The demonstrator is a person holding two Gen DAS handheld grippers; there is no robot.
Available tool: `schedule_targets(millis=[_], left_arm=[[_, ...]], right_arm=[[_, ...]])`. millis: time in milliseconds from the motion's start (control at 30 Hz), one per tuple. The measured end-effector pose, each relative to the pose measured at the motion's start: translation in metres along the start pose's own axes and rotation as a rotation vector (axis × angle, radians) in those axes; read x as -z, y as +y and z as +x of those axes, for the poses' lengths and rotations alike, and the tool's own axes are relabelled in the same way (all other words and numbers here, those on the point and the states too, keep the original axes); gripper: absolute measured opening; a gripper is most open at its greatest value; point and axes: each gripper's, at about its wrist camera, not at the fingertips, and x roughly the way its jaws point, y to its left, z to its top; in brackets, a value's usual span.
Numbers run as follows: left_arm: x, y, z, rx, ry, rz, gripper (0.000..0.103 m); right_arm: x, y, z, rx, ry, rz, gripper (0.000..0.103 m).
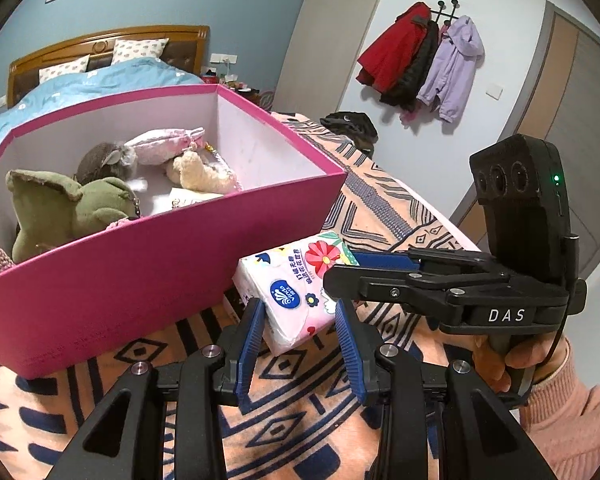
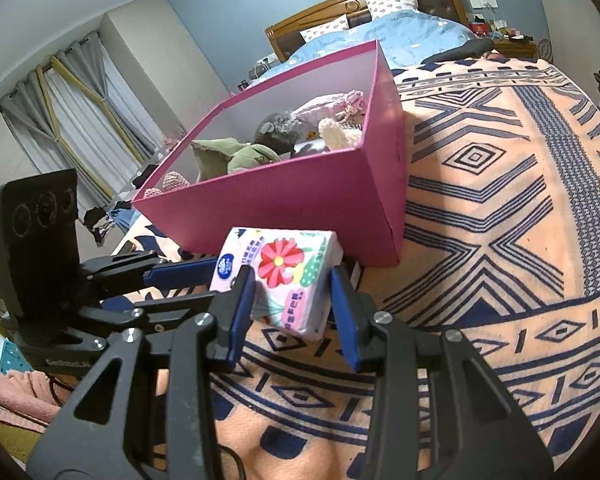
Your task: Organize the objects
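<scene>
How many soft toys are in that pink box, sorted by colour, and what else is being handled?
In the pink box, as far as the views show:
Green plush toy: 1
Grey plush toy: 1
Cream plush toy: 1
Pink padded fabric item: 1
Outside the box, gripped by both pairs of fingers:
Floral tissue pack: 1
Total: 5

A floral tissue pack (image 1: 296,288) hangs tilted just before the open pink box (image 1: 148,264) of plush toys (image 1: 72,204).
</scene>
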Motion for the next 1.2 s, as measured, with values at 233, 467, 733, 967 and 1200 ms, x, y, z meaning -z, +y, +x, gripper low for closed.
schedule_targets(millis=[233, 467, 733, 967, 1200], left_arm=[[-0.002, -0.001, -0.005, -0.006, -0.015, 0.011, 0.036], [-0.004, -0.002, -0.010, -0.011, -0.029, 0.020, 0.036], [-0.006, -0.006, -0.014, -0.014, -0.042, 0.035, 0.036], [-0.007, -0.007, -0.016, -0.017, -0.051, 0.044, 0.036], [-0.009, -0.008, -0.018, -0.018, -0.056, 0.049, 0.036]], right_arm=[[-0.002, 0.005, -0.004, -0.001, -0.009, -0.011, 0.042], [-0.004, 0.009, -0.007, -0.005, -0.019, -0.021, 0.042], [-0.006, 0.012, -0.013, -0.003, -0.035, -0.033, 0.042], [-0.008, 0.013, -0.016, -0.004, -0.043, -0.037, 0.042], [-0.010, 0.015, -0.019, -0.005, -0.053, -0.048, 0.042]])
